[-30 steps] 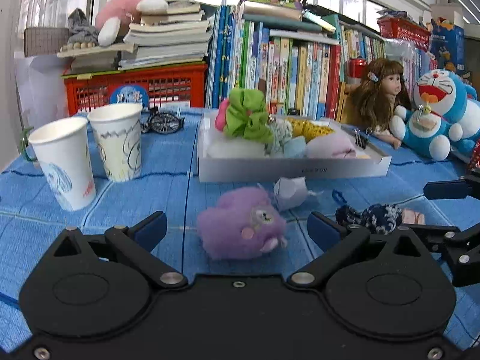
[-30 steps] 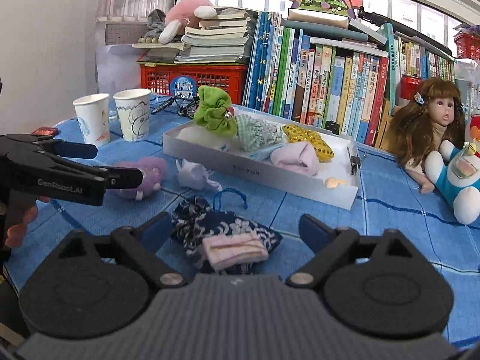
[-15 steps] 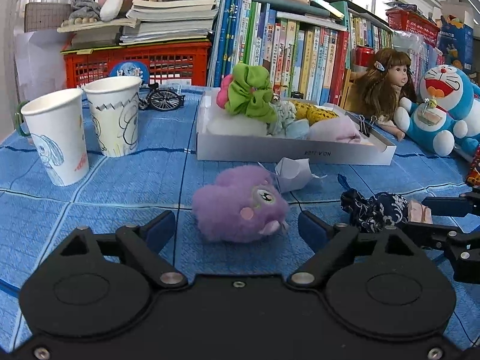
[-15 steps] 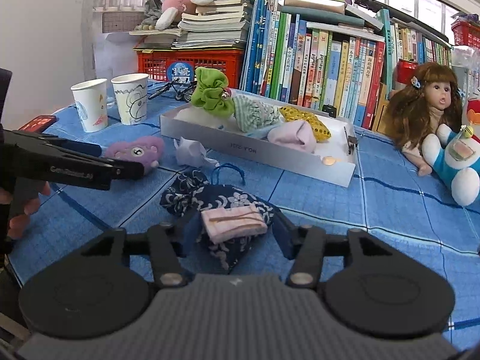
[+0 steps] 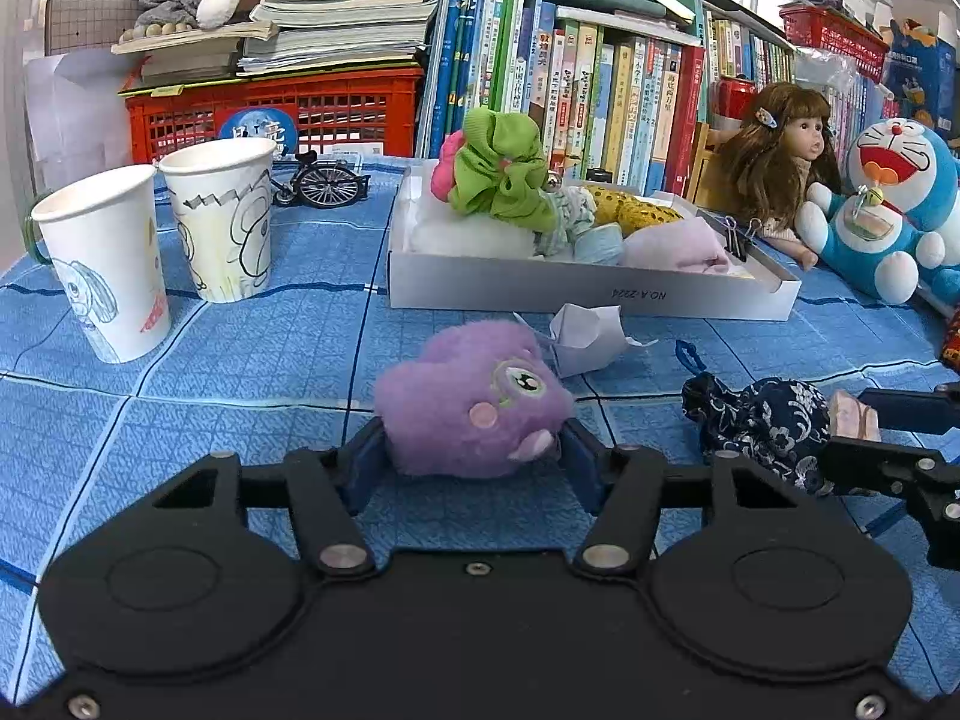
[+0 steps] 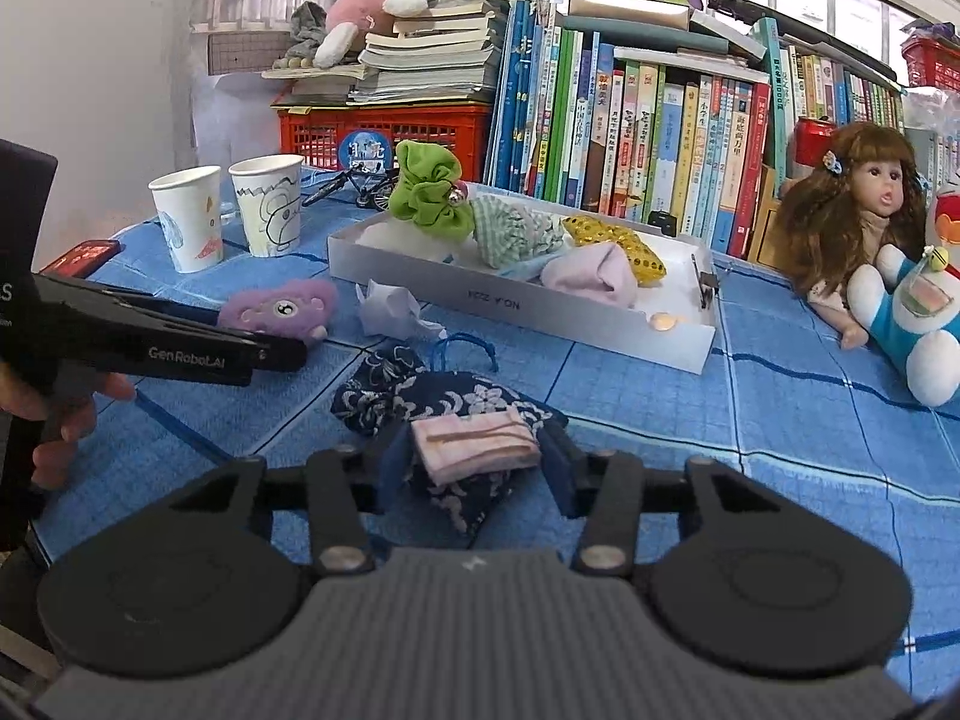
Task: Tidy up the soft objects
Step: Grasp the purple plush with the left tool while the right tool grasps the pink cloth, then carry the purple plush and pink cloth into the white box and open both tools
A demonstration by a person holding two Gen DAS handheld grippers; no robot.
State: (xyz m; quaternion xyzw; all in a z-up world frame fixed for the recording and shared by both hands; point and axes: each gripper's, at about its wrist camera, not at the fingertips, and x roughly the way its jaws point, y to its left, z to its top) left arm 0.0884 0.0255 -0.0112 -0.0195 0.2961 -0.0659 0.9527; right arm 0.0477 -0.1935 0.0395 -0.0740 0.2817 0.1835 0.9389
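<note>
Left wrist view: left gripper [image 5: 474,456] now pinched onto the purple plush toy [image 5: 474,405], blue pads pressed into both flanks at 6 o'clock of the frame; a second ago spread wide and short of it, half a second ago drawn in with pads still clear of the fur. Toy resting on the blue tablecloth [image 5: 240,360], crumpled white paper [image 5: 585,336] just beyond at 1 o'clock, white tray [image 5: 588,294] of soft things farther back at 12 to 1 o'clock. Two paper cups [image 5: 162,246] at 10 o'clock.

Right wrist view: right gripper [image 6: 474,468] narrowed onto the navy floral pouch [image 6: 444,408], pads against the pink folded label [image 6: 477,441] at 6 o'clock; wide open a second ago, closing half a second ago. Pouch lying on the cloth, blue cord [image 6: 465,345] trailing toward 12 o'clock. Tray at 12 to 1 o'clock, well apart from both grasped items, room left along its near right end.

Judgement: both grasps just secured, neither item lifted. Likely next, lifting and carrying each to the tray; soft fur and loose fabric prone to slipping or dragging.
</note>
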